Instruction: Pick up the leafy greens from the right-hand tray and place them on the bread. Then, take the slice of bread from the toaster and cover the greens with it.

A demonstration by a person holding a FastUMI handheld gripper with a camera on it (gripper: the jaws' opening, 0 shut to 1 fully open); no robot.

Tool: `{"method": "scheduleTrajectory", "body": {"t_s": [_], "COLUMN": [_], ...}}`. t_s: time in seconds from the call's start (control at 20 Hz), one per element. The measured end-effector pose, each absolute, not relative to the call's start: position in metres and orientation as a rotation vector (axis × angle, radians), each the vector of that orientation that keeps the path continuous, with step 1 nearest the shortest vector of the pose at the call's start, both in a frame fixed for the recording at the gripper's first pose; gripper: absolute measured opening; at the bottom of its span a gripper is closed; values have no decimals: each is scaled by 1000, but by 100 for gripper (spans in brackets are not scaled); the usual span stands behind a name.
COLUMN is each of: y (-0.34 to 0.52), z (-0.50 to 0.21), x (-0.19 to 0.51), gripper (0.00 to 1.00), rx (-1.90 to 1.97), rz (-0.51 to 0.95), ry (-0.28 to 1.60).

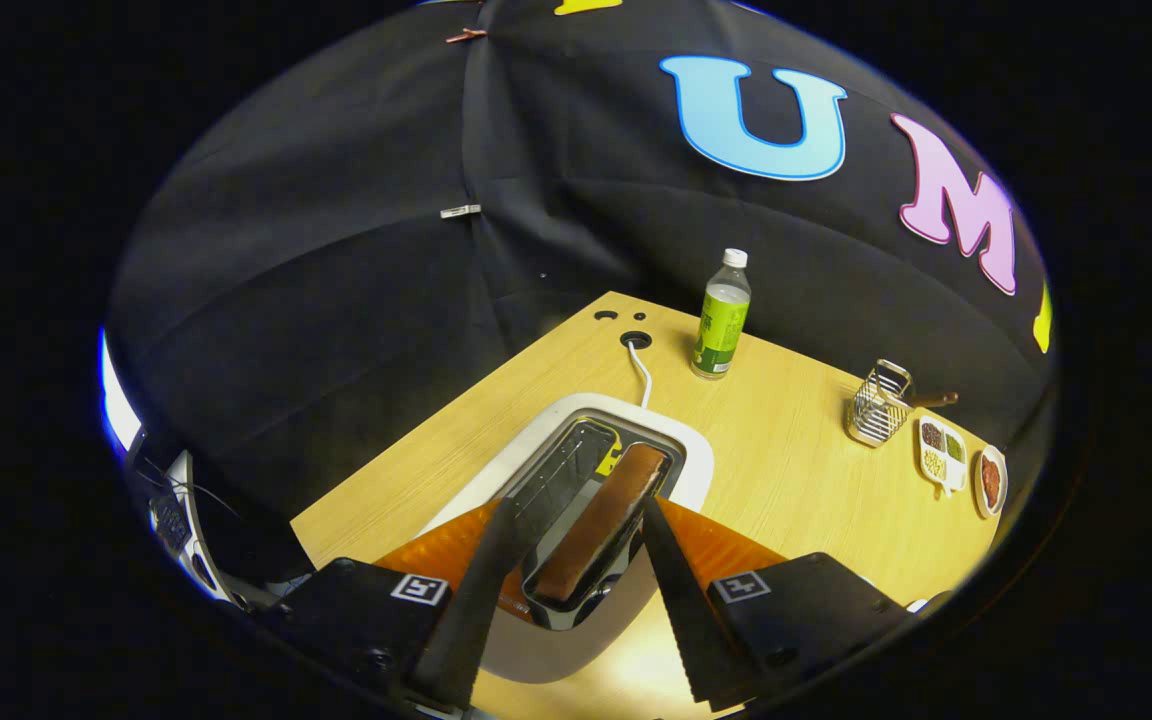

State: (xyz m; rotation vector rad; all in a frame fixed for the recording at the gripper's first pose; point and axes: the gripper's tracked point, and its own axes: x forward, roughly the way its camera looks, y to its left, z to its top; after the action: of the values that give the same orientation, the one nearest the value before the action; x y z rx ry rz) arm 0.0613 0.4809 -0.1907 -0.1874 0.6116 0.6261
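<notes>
Bread slice (604,528): upright in the right-hand slot of the toaster (536,470), brown crust edge showing above the slot, between the two fingers and just ahead of their tips.
Toaster: white, near the desk's (796,470) left edge, cord (641,375) running from its far end to a hole by the far corner of the desk; left slot empty.
Gripper (576,515): spread wide, nothing grasped; left finger (481,590) over the empty slot, right finger (681,600) at the outer side of the slice, neither pressing on it.
Pose: held above the toaster, pointing down and forward along the slots, fingers straddling the slice lengthwise, slightly skewed against the slot line.
Stage, as judged: reaching for the slice, closing not yet begun.
Risk, snag: left finger may catch on the wire guide of the empty slot or on the divider if lowered as is, because of the skew.
Risk, weak hold: little crust stands clear of the slot, so a shallow pinch could slip off on the lift.
Risk, crushing: hard closing could crack or bend the slice against the slot wall.
Risk, dragging: pulling at an angle could jam the slice and tug the light toaster toward the desk edge.
Elsewhere: green bottle (721,318) near the far edge; wire rack (878,405), divided dish (941,455) and small plate (990,481) toward the right edge, well apart from the toaster.
</notes>
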Motion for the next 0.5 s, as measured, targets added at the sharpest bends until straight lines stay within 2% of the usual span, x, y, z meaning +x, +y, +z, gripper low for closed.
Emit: {"method": "scheduleTrajectory", "body": {"t_s": [0.05,0.3,0.4,0.45,0.5], "y": [481,477,477,476,477], "z": [-192,-197,-200,-198,-197], "x": [64,63,63,61,61], "gripper": [78,31,26,17,17], "rx": [-185,-165,-130,-105,-86], "rz": [621,610,607,603,604], "ry": [617,672,706,725,739]}}
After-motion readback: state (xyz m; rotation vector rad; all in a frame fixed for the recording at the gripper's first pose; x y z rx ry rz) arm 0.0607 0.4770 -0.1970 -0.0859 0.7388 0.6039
